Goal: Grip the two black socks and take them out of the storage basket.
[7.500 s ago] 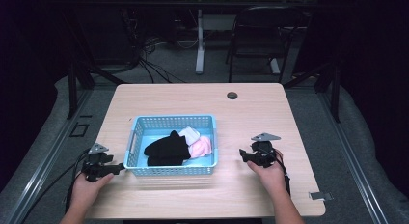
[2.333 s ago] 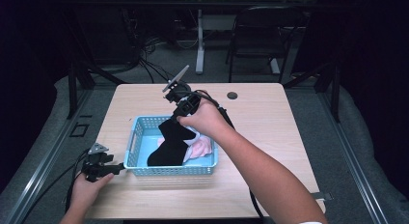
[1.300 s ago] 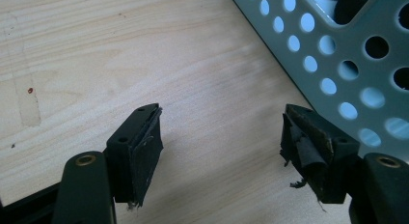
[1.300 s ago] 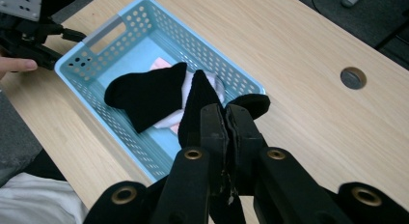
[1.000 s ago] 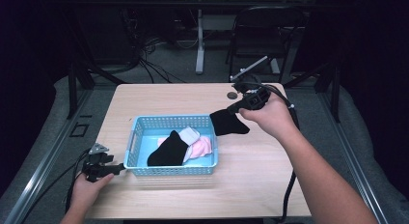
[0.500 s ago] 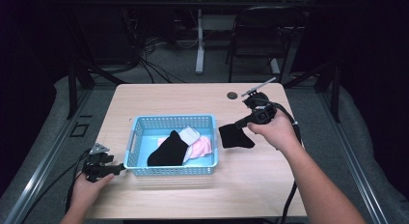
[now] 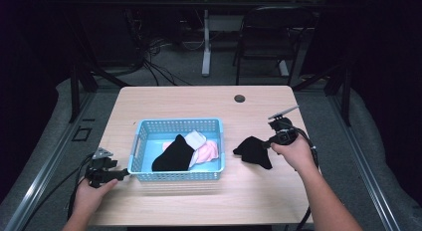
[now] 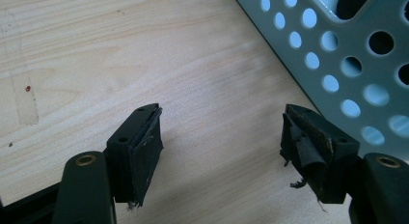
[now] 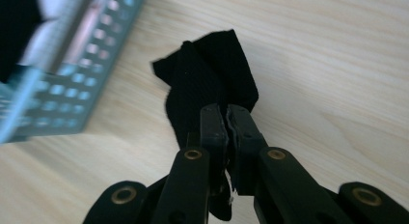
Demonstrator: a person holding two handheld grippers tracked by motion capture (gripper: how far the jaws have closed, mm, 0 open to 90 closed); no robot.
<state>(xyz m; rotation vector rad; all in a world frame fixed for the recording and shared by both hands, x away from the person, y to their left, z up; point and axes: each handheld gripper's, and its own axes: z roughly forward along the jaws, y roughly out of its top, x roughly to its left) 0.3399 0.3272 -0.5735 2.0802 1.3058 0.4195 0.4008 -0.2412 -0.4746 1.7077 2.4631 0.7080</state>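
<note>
**Dark lab, pale wood worktop: black sock out of the basket, going down on bare wood**

Dim room, cables and a chair behind; only the worktop is lit. Light wood grain, smooth, matte.

Right claw: clenched on a black sock. Jaws pinch one end of the fabric, nearly no gap between them. Rest of the sock runs ahead of the claw and lies slack on the wood, folded over itself. Ribbed knit, soft, no stiffness, so it slumps wherever it isn't gripped. In the high view the sock sits just left of the right claw, apart from the basket wall. Edge pinch makes sense: thin cloth, easy to lay flat by dragging from one end.

Basket: blue plastic, rectangular, walls perforated with round holes, rigid. It lies beyond the sock from the right claw. Another black sock is draped inside, over a white sock and a pink sock. Looks like a sort-out job, one item at a time.

Left claw: released, jaws wide apart, nothing between them, bare wood under it. Pads worn, with frayed rubber on the edges. Basket wall is just off its right jaw. In the high view the left claw is parked beside the basket's near corner, probably ready to steady the light basket.

Small dark round disc far ahead of the right claw; not involved.
</note>
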